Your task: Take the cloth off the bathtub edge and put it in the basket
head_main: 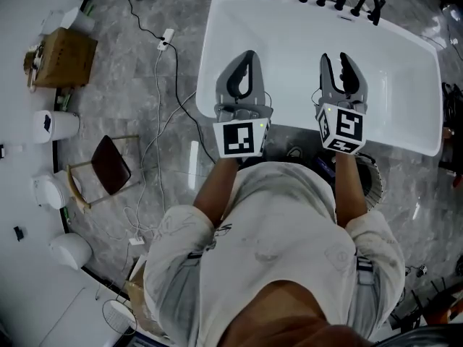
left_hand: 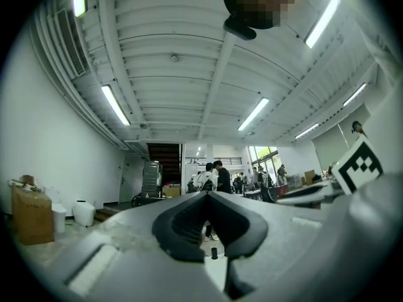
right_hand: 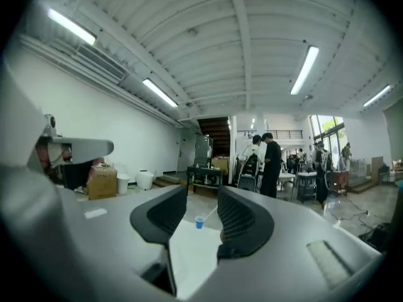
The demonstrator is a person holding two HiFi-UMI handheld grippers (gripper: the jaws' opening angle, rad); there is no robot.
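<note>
Left gripper (head_main: pixel 248 58) and right gripper (head_main: pixel 336 58) were held side by side over the white bathtub (head_main: pixel 405 63), left jaws closed together on nothing, right jaws slightly apart and empty; cloth couldn't be made out, basket (head_main: pixel 373 178) rim was glimpsed by the right forearm.

A pale cream shirt (head_main: pixel 275 215) filled the lower middle of the head view, short-sleeved, with a faint print on the chest. Up at centre frame, the left gripper (head_main: pixel 250 53) had a smooth grey shell with dark inner pads. Its marker cube (head_main: pixel 242 137) wore black squares on white, plus a tiny green light. Just right of it, the right gripper (head_main: pixel 334 58) was the same grey build with darker, ribbed fingers, and its second cube (head_main: pixel 341 129) carried chunky black blocks on white.
</note>
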